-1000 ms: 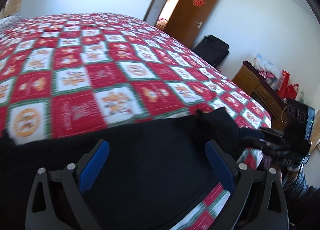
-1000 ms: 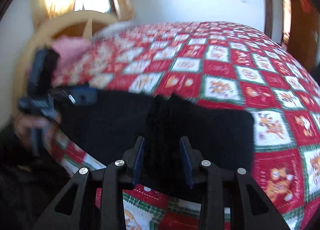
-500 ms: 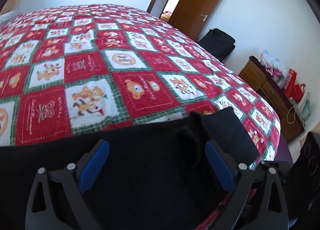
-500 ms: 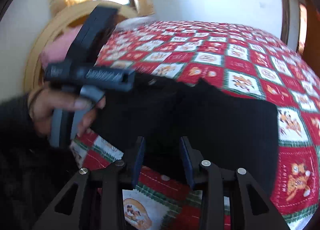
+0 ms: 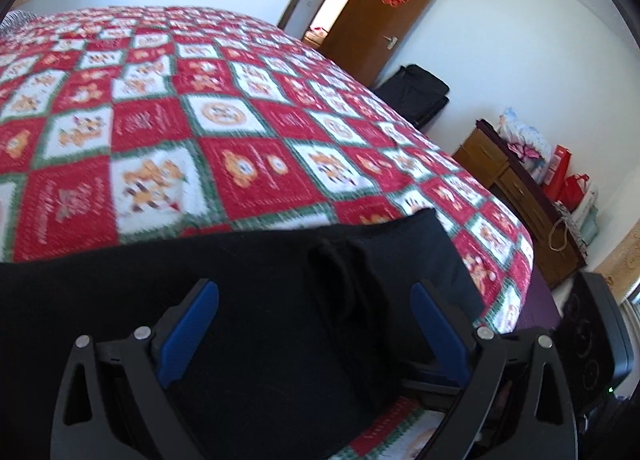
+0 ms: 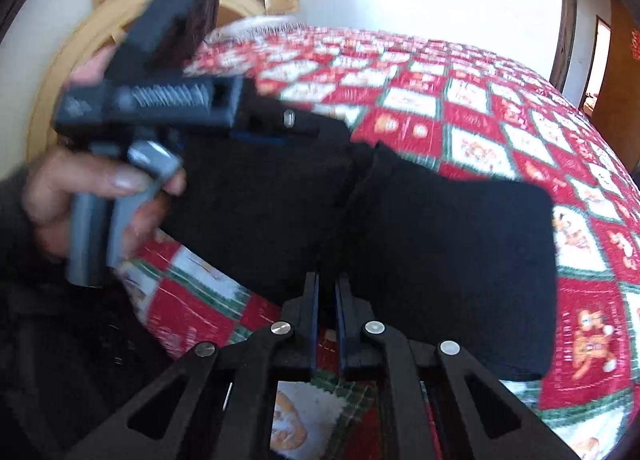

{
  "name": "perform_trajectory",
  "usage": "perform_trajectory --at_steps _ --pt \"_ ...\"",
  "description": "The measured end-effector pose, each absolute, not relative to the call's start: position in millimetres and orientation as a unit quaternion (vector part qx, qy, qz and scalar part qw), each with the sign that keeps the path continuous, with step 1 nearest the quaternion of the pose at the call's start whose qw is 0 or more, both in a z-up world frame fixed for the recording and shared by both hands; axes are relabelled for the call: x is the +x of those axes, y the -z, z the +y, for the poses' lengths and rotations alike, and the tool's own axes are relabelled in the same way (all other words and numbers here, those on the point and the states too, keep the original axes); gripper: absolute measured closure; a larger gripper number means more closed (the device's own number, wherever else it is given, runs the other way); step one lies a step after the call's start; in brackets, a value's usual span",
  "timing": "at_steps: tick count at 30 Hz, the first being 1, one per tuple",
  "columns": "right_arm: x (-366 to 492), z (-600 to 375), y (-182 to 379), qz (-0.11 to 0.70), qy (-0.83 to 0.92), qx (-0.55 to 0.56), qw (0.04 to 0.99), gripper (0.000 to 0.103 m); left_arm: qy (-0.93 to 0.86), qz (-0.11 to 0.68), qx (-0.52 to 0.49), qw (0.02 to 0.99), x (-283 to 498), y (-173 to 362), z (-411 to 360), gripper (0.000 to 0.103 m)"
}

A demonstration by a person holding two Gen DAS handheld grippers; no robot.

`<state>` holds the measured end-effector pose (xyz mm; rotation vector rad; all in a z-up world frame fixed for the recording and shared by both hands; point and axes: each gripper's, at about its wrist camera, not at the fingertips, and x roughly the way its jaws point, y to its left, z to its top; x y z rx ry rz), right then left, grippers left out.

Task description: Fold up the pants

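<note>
Black pants on bed, ahead of both claws | soft, limp, light | right claw just closed, pinching near edge fold | left claw apart above cloth | grip edges, corners

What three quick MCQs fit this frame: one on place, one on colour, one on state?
1. Where do the black pants lie?
A. at the near edge of the bed
B. on the floor
C. on the wooden dresser

2. What colour are the left gripper pads?
A. red
B. blue
C. yellow

3. How do the left gripper's jaws stand?
A. shut on cloth
B. shut, empty
C. open

Key:
1 A: the dark cloth lies spread across the checked cover nearest the cameras.
2 B: both inner faces are blue.
3 C: the fingers stand wide apart over the pants.
</note>
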<state>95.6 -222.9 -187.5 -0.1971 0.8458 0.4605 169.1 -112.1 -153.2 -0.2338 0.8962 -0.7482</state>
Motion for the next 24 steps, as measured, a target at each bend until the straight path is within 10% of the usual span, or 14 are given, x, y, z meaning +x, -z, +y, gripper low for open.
perform_trajectory --at_steps 5,11,16,24 --pt "92.9 -251.9 162.0 0.371 -0.250 -0.039 0.893 0.048 0.373 0.429 -0.086 0.818 161.4 154.3 -132.1 0.006" --pt "99.3 -315.2 142.6 0.298 -0.206 0.063 0.930 0.048 0.383 0.432 -0.031 0.816 159.0 153.6 -163.8 0.032" --pt "103.9 -326.8 146.3 0.280 -0.148 0.071 0.946 0.047 0.360 0.438 -0.016 0.823 166.7 153.3 -167.5 0.086" --pt "92.8 -329.9 137.0 0.239 -0.135 0.065 0.960 0.037 0.382 0.417 -0.081 0.821 160.6 122.3 -130.7 0.090"
